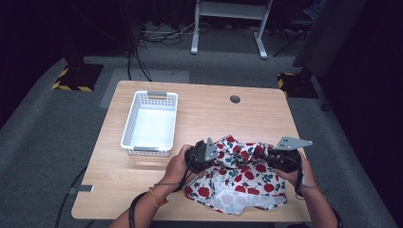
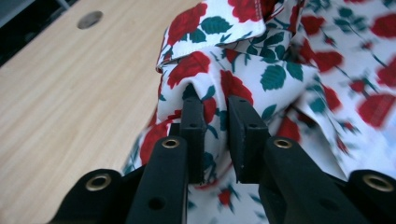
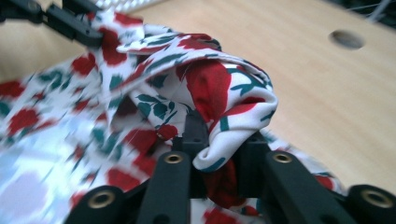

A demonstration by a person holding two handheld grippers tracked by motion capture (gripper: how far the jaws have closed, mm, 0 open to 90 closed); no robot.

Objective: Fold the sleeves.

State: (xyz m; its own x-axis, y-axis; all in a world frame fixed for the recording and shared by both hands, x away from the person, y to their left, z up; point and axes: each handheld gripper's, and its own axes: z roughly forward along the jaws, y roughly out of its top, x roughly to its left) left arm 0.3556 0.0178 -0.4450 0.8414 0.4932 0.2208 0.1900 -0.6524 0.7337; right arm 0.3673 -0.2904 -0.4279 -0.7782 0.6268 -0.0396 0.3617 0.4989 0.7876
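A white cloth with red roses and green leaves point(image 1: 242, 183) lies crumpled near the table's front edge, right of centre. My left gripper point(image 1: 216, 154) holds its upper left edge. In the left gripper view the jaws point(image 2: 215, 126) are shut on a raised fold of the cloth point(image 2: 280, 74). My right gripper point(image 1: 262, 155) holds the upper right part. In the right gripper view its jaws point(image 3: 219, 140) pinch a bunched fold of the cloth point(image 3: 210, 84), and the left gripper's fingers point(image 3: 74, 25) show at the top left, clamped on the fabric's edge.
A white slotted basket point(image 1: 127, 128) stands empty on the left half of the wooden table point(image 1: 214, 118). A round cable hole point(image 1: 235, 99) sits near the far edge. The floor around holds cables and stand legs point(image 1: 228, 28).
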